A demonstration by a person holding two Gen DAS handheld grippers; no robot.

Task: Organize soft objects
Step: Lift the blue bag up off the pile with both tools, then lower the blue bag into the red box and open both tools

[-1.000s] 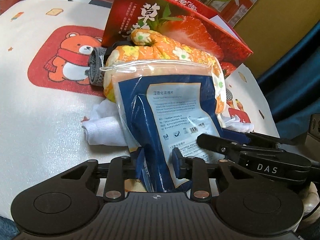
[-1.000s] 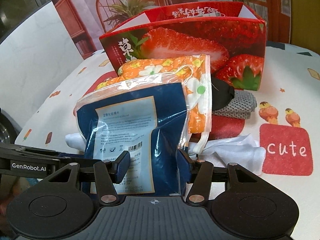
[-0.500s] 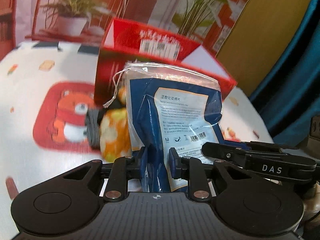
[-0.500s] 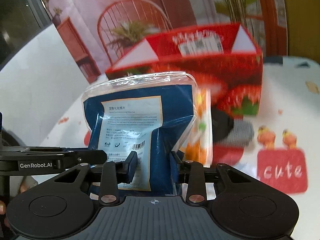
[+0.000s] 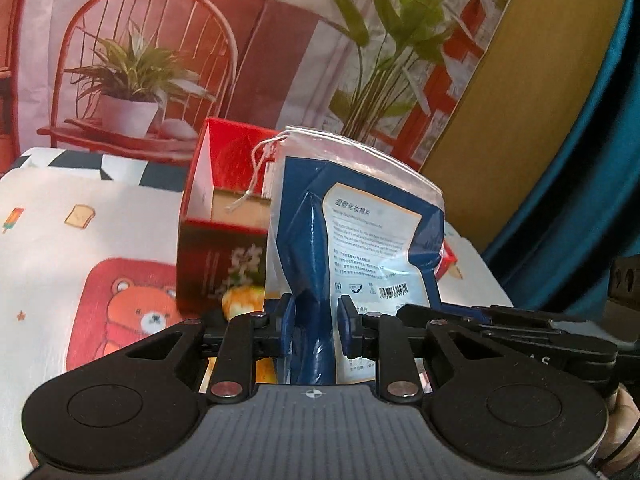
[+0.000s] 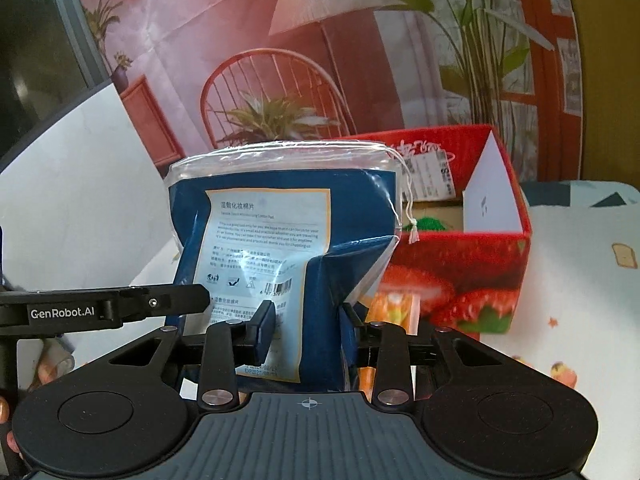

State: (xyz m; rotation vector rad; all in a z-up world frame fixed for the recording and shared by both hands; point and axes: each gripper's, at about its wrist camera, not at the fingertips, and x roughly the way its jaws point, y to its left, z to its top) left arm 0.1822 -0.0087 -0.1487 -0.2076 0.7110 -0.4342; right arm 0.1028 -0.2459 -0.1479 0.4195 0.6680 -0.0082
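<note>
A blue cotton-pad pack in a clear drawstring bag point(image 5: 360, 232) is held upright in the air by both grippers. My left gripper point(image 5: 314, 320) is shut on its lower left part. My right gripper point(image 6: 306, 328) is shut on its lower right part; the pack fills the middle of the right wrist view point(image 6: 280, 240). Behind it stands the open red strawberry box point(image 5: 216, 208), which also shows in the right wrist view point(image 6: 460, 264). An orange flowered soft item point(image 5: 240, 296) lies on the table in front of the box, below the pack.
The table has a white cloth with a bear patch point(image 5: 128, 308). A printed backdrop with a chair and plants stands behind the box. Something green point(image 6: 428, 224) lies inside the box. A white wall panel point(image 6: 80, 208) is at the left of the right wrist view.
Both grippers have lifted the pack up off the pile and toward the box. The views have tilted up, so the box's open top now shows.
</note>
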